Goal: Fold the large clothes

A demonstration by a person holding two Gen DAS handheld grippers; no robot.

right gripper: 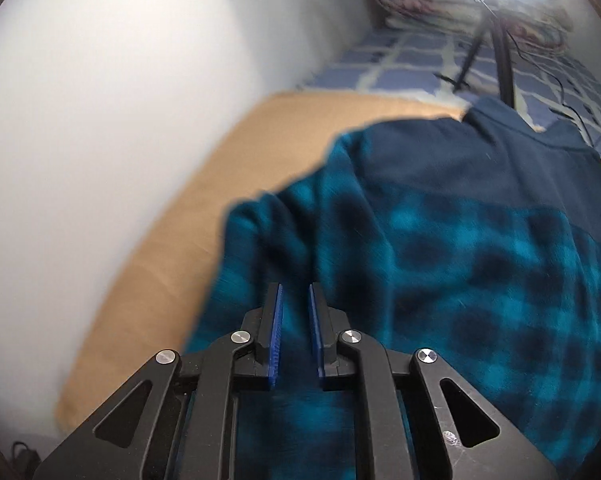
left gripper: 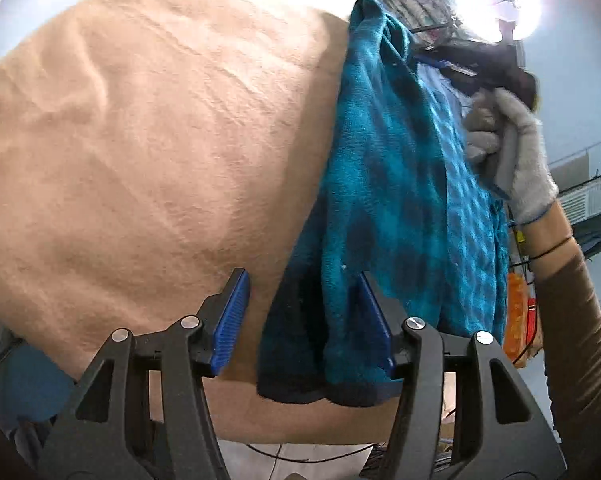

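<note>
My left gripper (left gripper: 304, 316) stands half open, its pads off the teal checked garment (left gripper: 400, 200), whose hem hangs between them at six o'clock over the tan sheet (left gripper: 140, 140). My right gripper (right gripper: 295, 332) is nearly closed above the garment, a narrow gap left, holding nothing I can see.

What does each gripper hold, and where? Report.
Left gripper: open, holding nothing; hem of teal checked fleece garment lies loose between. Right gripper: nearly closed over it; grip cannot be told.

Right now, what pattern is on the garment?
Teal and dark blue checks on the garment, with a plain navy top panel; clearest in the right wrist view.
</note>
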